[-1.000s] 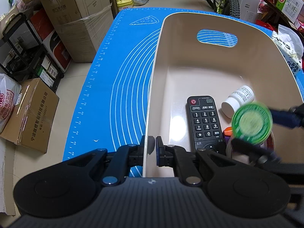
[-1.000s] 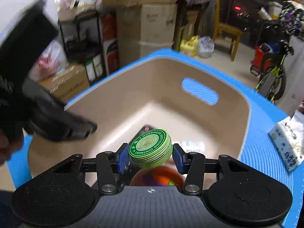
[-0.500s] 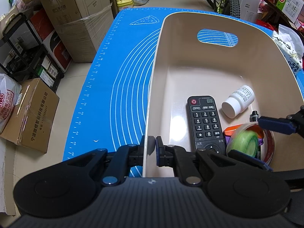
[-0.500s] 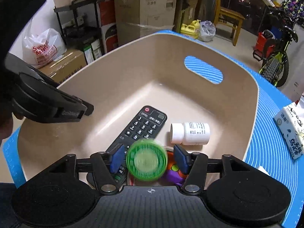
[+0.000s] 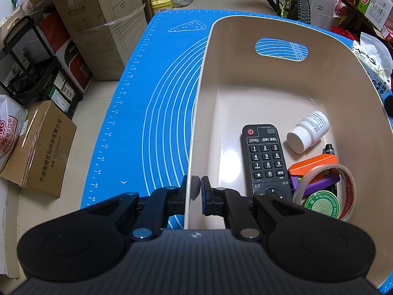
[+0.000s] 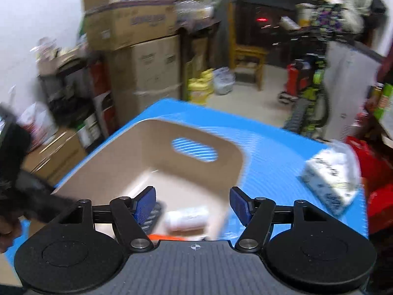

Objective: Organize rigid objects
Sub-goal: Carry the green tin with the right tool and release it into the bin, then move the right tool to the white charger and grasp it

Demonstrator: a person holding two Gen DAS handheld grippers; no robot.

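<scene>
Beige plastic bin fills the right half of the left wrist view, standing on the blue mat that covers the worktop; thin stiff wall, likely light and a little flexible, best held at the rim or the handle cut-out. Left tongs are pressed together on the bin's near-left rim, bottom centre of frame, one pad on each side of the wall. Inside, lower right: black remote, flat and rigid, probably best taken across its narrow sides; tape roll, stiff ring, graspable through the wall; white pill bottle on its side, smooth and round, may roll, take across the body; orange-and-purple item, partly covered; green ointment tin lying inside the tape ring, hard, slick-lidded, grip across its diameter. Right tongs, in the blurred right wrist view, are empty, jaws opening, above the bin's near edge.
</scene>
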